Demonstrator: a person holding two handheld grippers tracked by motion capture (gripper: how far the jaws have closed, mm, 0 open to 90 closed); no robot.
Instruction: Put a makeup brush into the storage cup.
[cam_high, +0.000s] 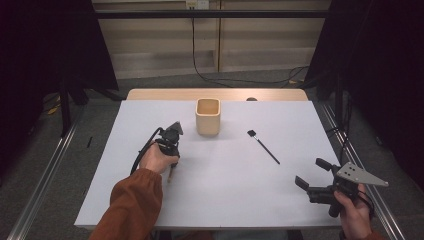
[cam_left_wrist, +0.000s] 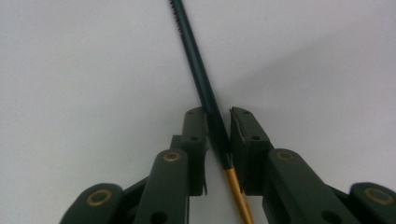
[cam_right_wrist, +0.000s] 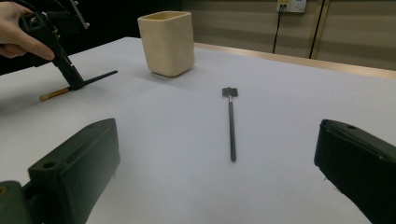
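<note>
A thin dark stick (cam_left_wrist: 205, 88) with a gold end (cam_left_wrist: 239, 196) lies on the white table (cam_high: 225, 190), left of centre. My left gripper (cam_high: 171, 150) points down onto it, jaws drawn in tight on either side of the dark shaft. From the right gripper view, that stick (cam_right_wrist: 100, 76) sticks out both sides of the left gripper (cam_right_wrist: 74, 84). A beige cup (cam_high: 207, 116) stands upright at the back middle. A small black brush (cam_high: 263, 147) with a square head lies right of the cup. My right gripper (cam_high: 312, 174) hovers open at the front right, with nothing between its fingers.
The table's wooden far edge (cam_high: 150, 94) shows behind the white sheet. Metal rails (cam_high: 45, 175) run along both sides of the table. Cables (cam_high: 210, 77) lie on the floor beyond.
</note>
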